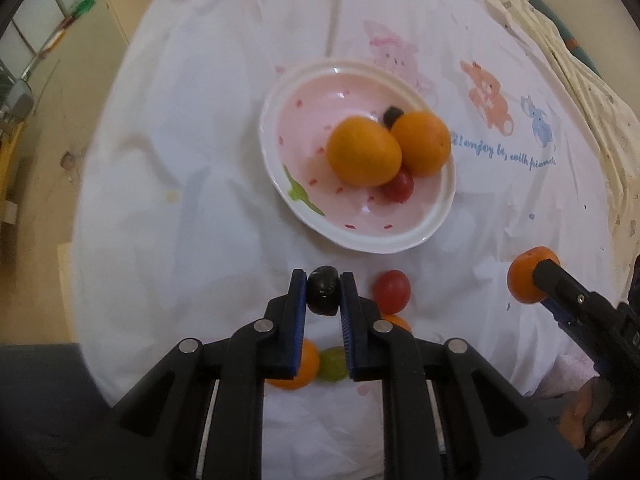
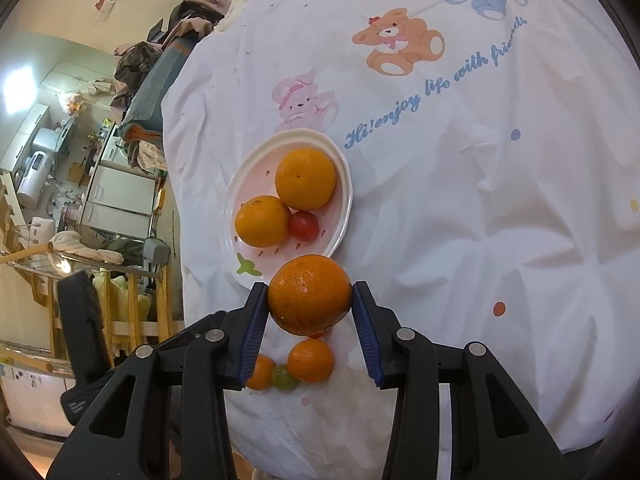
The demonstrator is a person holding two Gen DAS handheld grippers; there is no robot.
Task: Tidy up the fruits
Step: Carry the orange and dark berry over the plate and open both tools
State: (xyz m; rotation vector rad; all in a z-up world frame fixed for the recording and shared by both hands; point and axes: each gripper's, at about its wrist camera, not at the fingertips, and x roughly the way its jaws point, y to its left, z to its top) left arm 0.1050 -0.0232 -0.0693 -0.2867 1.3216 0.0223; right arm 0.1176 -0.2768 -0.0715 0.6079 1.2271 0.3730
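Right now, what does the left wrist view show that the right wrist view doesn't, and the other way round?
Only the left wrist view shows the left gripper shut on a dark grape, a second dark grape in the plate behind the oranges, and a loose cherry tomato on the cloth.

Only the right wrist view shows the right gripper head-on, both pads against the orange, plus the kitchen clutter beyond the table.

Both show the pink plate with two oranges and a cherry tomato, and a green grape among small oranges on the cloth.

dark grape (image 1: 392, 115) half hidden behind oranges (image 1: 364, 151), small orange (image 1: 305, 364) partly behind tool
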